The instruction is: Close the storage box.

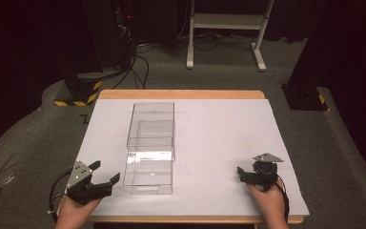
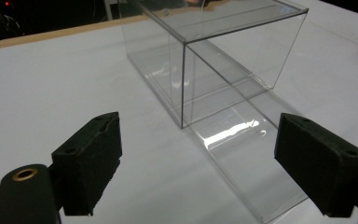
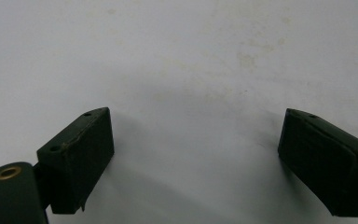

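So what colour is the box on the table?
The box has no colour: it's clear, see-through plastic on the white table. Left gripper view shows it best.

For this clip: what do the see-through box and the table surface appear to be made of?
The clear box looks like rigid transparent plastic, perhaps acrylic: glossy walls, sharp edges and bright glare on its floor, seen in the left gripper view. The table top looks matte white, possibly laminate or a sheet, faintly stained in the right gripper view; a light wood-coloured edge shows along the far side.

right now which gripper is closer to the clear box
The left gripper: it sits just beside the near end of the clear box, aimed at it. The right gripper is well off to the other side, over bare white table.
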The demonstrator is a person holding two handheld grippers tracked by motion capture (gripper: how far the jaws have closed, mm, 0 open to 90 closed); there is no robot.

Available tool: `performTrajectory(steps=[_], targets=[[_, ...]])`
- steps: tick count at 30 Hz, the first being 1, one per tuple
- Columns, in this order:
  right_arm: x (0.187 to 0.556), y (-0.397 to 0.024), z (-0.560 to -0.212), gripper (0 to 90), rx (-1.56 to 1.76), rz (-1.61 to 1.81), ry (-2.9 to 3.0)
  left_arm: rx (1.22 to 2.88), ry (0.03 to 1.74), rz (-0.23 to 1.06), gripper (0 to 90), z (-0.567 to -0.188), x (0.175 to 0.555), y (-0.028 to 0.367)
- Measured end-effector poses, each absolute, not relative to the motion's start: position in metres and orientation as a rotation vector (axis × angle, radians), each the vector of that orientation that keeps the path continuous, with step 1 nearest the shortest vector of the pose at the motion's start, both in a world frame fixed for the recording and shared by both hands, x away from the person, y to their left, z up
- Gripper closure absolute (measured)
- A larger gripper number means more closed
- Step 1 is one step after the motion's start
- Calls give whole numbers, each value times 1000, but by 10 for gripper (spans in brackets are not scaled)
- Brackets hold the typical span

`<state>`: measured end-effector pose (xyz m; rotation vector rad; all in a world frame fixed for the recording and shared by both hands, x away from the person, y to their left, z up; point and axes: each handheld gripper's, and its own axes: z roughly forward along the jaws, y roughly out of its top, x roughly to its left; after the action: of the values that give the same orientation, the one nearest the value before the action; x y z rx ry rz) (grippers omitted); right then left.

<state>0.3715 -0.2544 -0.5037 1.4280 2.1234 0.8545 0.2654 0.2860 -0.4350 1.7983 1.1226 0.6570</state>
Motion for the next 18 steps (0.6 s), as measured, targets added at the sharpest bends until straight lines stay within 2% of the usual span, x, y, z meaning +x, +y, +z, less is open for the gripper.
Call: performTrajectory(steps=[18], targets=[[371,-254,-504,101,1431,855,2122,1790,1062,601,136,-429,256,270]])
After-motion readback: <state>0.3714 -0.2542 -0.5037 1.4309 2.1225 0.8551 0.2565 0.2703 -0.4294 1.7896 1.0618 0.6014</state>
